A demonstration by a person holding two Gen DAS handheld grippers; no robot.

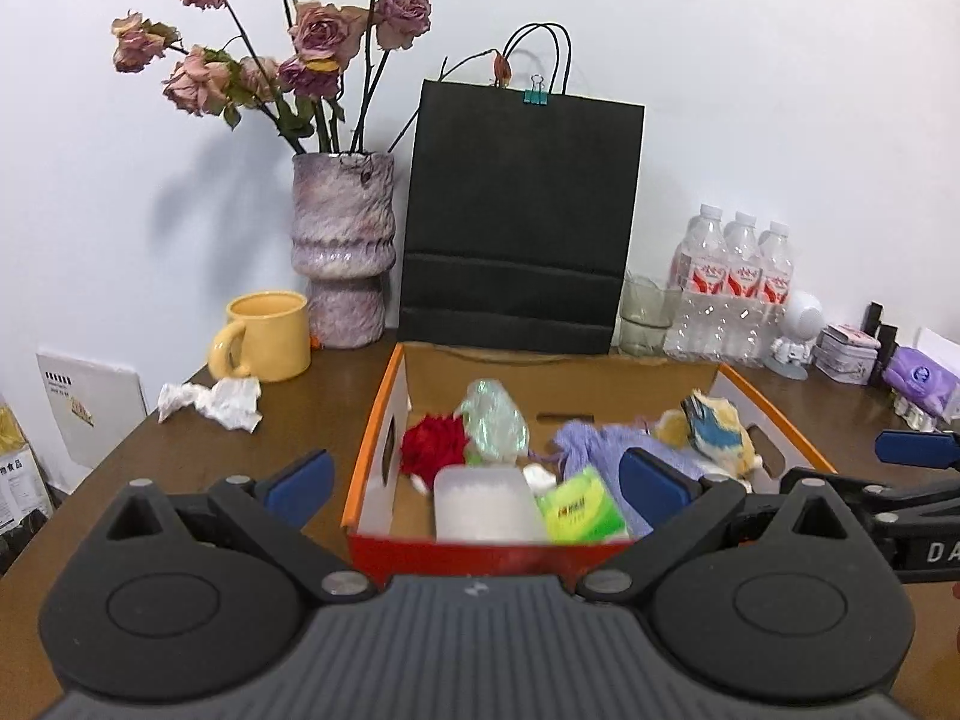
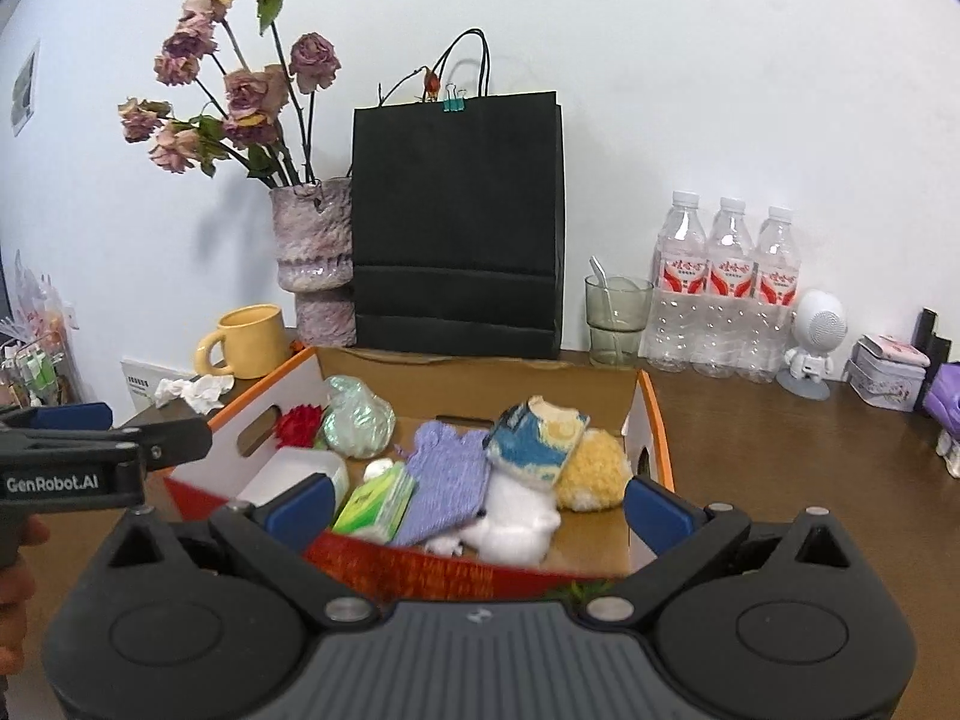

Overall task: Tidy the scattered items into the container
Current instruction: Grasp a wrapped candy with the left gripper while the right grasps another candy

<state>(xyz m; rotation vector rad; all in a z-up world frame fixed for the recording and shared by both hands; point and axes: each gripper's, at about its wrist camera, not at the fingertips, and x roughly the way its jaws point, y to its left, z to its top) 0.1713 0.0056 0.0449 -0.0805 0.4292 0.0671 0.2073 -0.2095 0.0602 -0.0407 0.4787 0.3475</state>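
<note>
An orange-rimmed cardboard box (image 1: 375,432) (image 2: 651,420) sits on the brown table. In it lie a red flower (image 1: 429,444), a shiny green pouch (image 1: 495,426), a white plastic case (image 1: 483,504), a green tissue pack (image 1: 582,507), a purple knit cloth (image 2: 447,480), a blue-and-yellow plush (image 2: 534,441) and a white plush (image 2: 516,525). My left gripper (image 1: 477,483) is open and empty before the box's near wall. My right gripper (image 2: 477,501) is open and empty over the near edge. Crumpled white tissue (image 1: 210,402) lies on the table left of the box.
Behind the box stand a black paper bag (image 1: 516,222), a vase of dried roses (image 1: 342,252), a yellow mug (image 1: 264,336), a glass (image 2: 618,318) and water bottles (image 2: 726,288). A small white robot figure (image 2: 813,342), tins and a purple pack are at right.
</note>
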